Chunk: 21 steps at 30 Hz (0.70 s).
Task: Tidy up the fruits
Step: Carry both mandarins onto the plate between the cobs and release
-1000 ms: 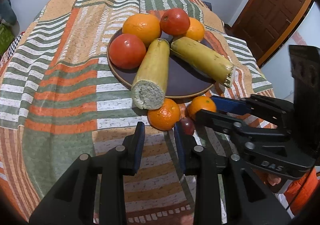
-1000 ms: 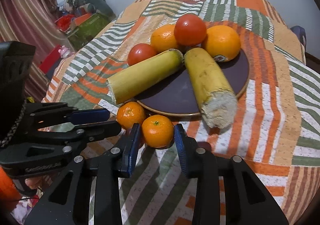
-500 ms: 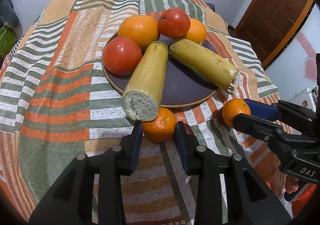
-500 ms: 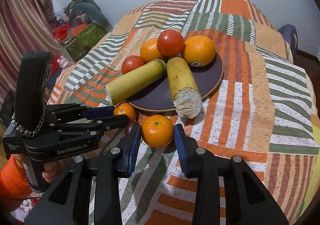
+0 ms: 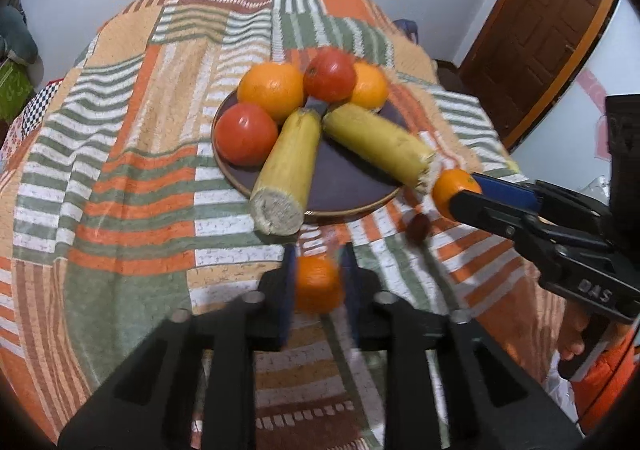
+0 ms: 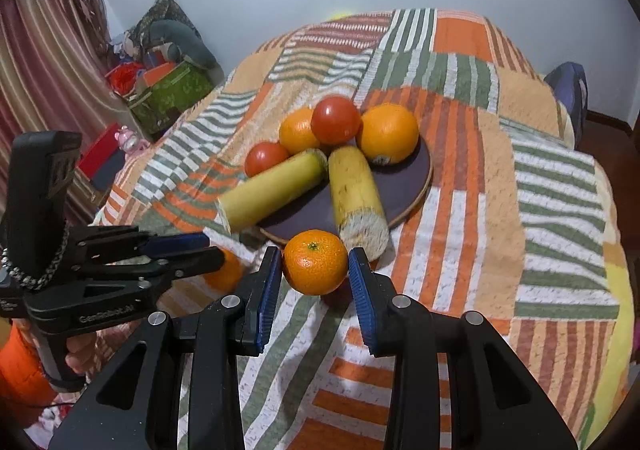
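Observation:
A dark plate [image 5: 344, 178] [image 6: 400, 178] on the patchwork cloth carries two oranges, two tomatoes and two cut banana pieces [image 5: 286, 174]. My left gripper [image 5: 317, 254] hangs in front of the plate, its jaws closing tight with the pads pressed on a small tangerine [image 5: 318, 286] [image 6: 228, 272], blurred by motion. The right gripper [image 6: 315, 252] is shut on a second tangerine [image 6: 316, 262] [image 5: 450, 190], held above the cloth near the plate's front rim. A small dark red fruit [image 5: 418, 226] lies on the cloth between the two grippers.
The patterned cloth [image 6: 480, 210] falls away at the table's edges. A brown door [image 5: 540, 30] stands to the right. Boxes and clutter [image 6: 168, 90] sit on the floor at the left by a striped curtain. A hand in an orange sleeve [image 6: 24, 366] holds the left gripper.
My left gripper moved up to the near tangerine, shut on it and lifted it. The right gripper rose with its tangerine, leaving the dark fruit on the cloth.

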Each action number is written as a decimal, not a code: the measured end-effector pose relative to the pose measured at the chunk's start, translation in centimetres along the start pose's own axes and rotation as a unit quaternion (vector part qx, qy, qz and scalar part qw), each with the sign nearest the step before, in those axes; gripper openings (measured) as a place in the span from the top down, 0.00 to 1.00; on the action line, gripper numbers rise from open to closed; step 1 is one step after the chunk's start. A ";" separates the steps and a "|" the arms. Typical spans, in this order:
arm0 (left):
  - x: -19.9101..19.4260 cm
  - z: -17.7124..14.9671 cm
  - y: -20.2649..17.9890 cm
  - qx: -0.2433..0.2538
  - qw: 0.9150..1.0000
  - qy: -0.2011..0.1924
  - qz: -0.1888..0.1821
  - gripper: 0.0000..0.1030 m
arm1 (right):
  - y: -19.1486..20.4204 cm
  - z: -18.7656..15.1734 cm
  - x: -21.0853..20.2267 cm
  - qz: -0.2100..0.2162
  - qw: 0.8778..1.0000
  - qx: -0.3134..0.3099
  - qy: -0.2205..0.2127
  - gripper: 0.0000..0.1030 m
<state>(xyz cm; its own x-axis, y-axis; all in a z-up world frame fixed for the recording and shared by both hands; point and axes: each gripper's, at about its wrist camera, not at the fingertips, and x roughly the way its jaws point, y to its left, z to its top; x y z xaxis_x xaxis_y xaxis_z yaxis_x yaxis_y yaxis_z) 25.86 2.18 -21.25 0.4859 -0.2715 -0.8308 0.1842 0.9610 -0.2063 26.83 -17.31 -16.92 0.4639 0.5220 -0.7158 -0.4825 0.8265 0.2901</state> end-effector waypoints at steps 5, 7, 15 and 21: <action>-1.0 0.6 -0.8 0.016 0.999 -0.022 0.016 0.83 | -0.3 0.6 -0.5 -0.003 1.000 0.004 -0.013 0.69; -0.7 0.5 -0.6 0.015 1.000 -0.015 0.018 0.81 | -0.4 0.6 -0.7 -0.004 1.000 0.007 -0.015 0.69; 1.8 -1.2 1.6 -0.002 0.999 0.031 0.031 0.62 | -1.1 0.1 -0.4 -0.012 1.000 0.010 -0.006 0.69; 2.9 -1.1 1.7 -0.006 0.999 0.026 0.031 0.53 | -1.5 0.0 -0.3 -0.015 1.000 0.016 -0.003 0.69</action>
<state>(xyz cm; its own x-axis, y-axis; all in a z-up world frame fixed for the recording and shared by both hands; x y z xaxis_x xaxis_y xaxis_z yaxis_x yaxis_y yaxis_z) 26.67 3.09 -24.56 0.4501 -0.2095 -0.8680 0.1452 0.9763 -0.1603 27.45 -18.72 -17.16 0.4825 0.4988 -0.7200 -0.4444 0.8477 0.2895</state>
